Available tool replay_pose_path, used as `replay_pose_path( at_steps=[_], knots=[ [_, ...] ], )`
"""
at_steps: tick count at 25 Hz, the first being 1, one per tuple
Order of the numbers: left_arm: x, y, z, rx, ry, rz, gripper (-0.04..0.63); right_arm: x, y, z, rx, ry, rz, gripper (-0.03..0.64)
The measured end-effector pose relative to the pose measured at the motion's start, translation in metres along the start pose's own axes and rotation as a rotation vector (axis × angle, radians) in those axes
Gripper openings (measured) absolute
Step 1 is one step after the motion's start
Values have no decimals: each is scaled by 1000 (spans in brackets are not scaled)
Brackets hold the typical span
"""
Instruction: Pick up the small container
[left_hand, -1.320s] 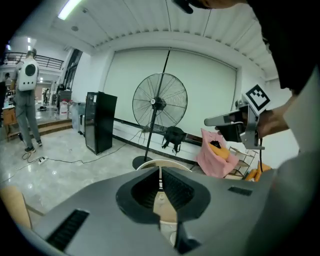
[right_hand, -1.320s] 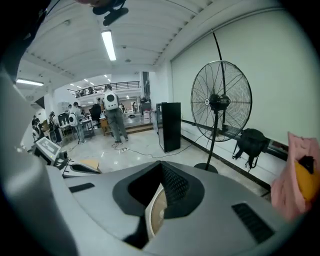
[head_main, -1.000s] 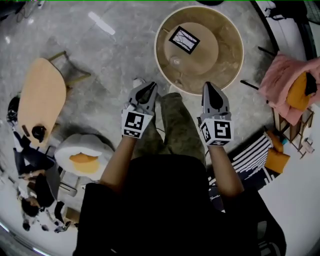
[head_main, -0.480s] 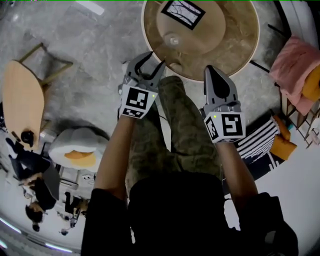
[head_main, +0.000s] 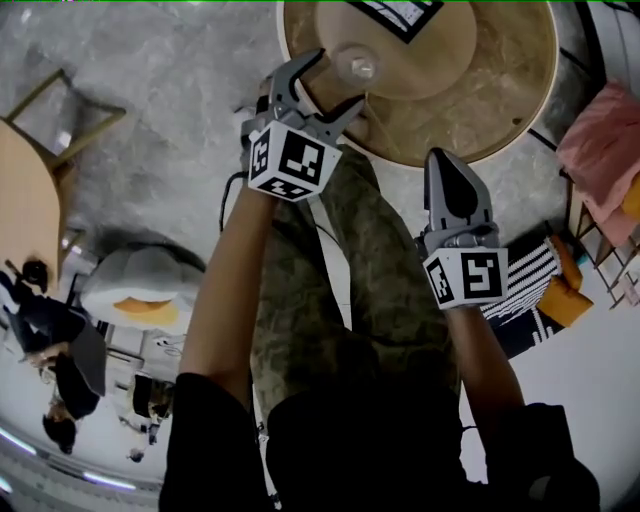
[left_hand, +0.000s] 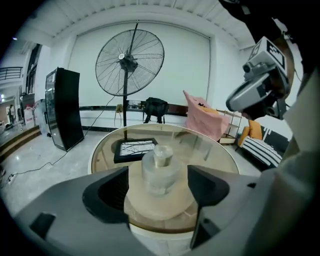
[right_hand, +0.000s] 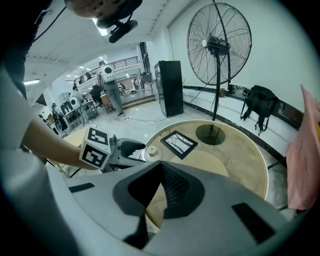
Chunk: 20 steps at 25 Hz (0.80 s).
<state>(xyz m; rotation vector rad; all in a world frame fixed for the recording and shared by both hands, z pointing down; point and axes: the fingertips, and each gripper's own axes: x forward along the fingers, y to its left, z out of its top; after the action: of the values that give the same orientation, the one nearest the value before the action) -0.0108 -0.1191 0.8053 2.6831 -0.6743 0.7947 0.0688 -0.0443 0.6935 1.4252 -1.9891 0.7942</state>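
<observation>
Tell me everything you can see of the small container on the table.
The small container is a translucent, frosted-looking jar with a narrower round cap, upright on the round table near its edge, a black-framed picture behind it. Nothing touches it; the left gripper, whose jaws have just been opening, points at it, nothing between them yet.

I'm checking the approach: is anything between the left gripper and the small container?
Nothing visible. The container stands on the table straight ahead of the left gripper, whose tongs have just been opening, with nothing between them yet.
</observation>
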Motion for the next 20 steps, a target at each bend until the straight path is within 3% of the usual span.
replay_pose_path(
  at_steps=[11, 20],
  knots=[
    [56, -3, -2, 54, -15, 21, 365, 20, -31, -9, 20, -8, 16, 21],
    [73, -1, 0, -36, -72, 22, 364, 25, -54, -12, 12, -24, 25, 21]
  ],
)
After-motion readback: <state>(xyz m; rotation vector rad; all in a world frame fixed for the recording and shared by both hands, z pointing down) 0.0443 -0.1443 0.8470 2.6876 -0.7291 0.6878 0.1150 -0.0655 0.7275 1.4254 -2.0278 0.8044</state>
